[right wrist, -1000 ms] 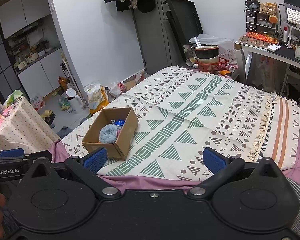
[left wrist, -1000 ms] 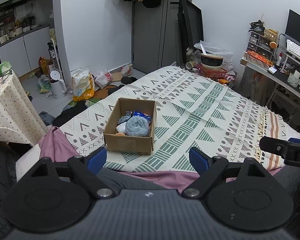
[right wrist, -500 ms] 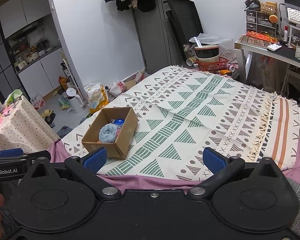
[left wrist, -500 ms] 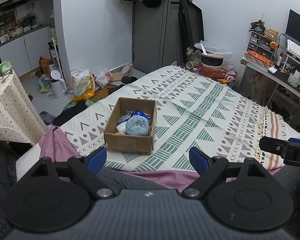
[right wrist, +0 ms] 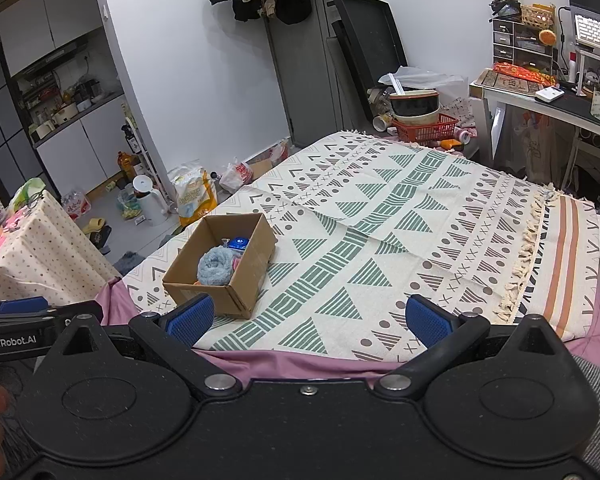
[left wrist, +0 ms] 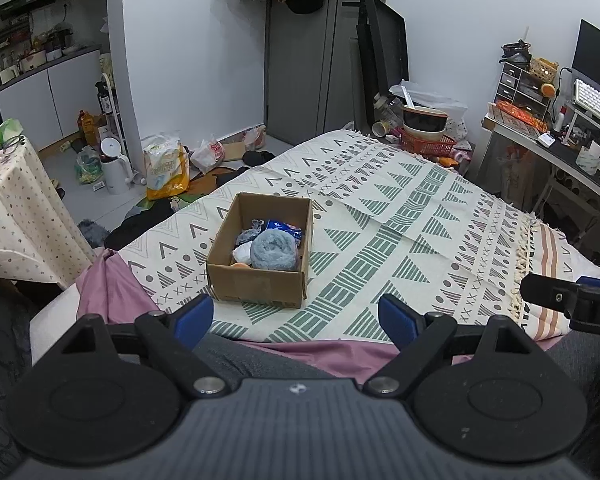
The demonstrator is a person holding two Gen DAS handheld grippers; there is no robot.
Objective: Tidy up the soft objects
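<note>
A patterned blanket covers the bed, with one cardboard box at centre frame holding one rolled blue towel among a few smaller soft bits. My left gripper and right gripper gape wide, both empty. Nothing has shifted since a second ago.

Both tools spread wide, empty

At the frame's bottom the right tool stood open and empty; left of centre, a cardboard box on the bed held a blue fuzzy bundle.
</note>
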